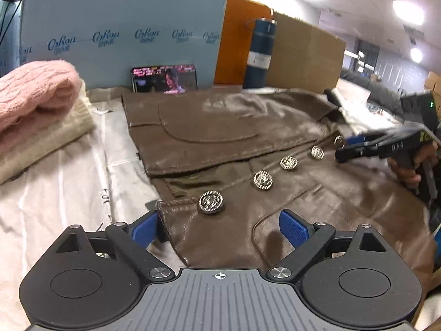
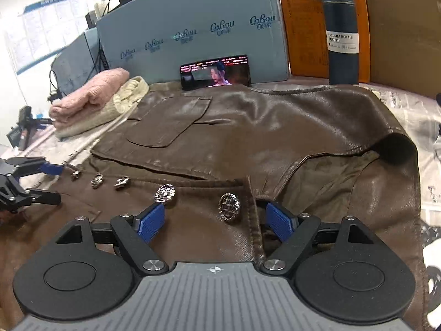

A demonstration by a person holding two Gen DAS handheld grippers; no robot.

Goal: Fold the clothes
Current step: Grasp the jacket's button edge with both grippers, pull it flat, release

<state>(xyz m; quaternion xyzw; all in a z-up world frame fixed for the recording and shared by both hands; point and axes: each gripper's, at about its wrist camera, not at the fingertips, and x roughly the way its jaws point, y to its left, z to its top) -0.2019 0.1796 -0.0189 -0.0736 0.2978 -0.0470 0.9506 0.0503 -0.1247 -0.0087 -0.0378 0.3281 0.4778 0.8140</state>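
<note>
A brown leather jacket (image 2: pixel 248 127) lies flat on the table (image 1: pixel 55 193), which has a pale cloth over it. The jacket's front faces up, and a row of shiny silver buttons (image 1: pixel 263 179) runs across it. The left claw (image 1: pixel 217 227) is wide open and holds nothing. It sits low over the near edge of the jacket, right by the last button. The right claw (image 2: pixel 213 220) is wide open too and holds nothing. It sits over the button edge near the neck, with one button between its blue pads (image 2: pixel 150 222). On the far left is a stack of folded sweaters (image 1: pixel 35 102), a pink one on a cream one. A phone (image 2: pixel 215 73) and a tall blue bottle (image 2: pixel 341 30) stand at the far side. I think the step now is to grab the jacket's front edge at both ends. To do it well, each claw should pinch the leather edge itself, not a button, because a button could slip out. Both claws should then lift and move together so the fold stays straight and smooth.
</note>
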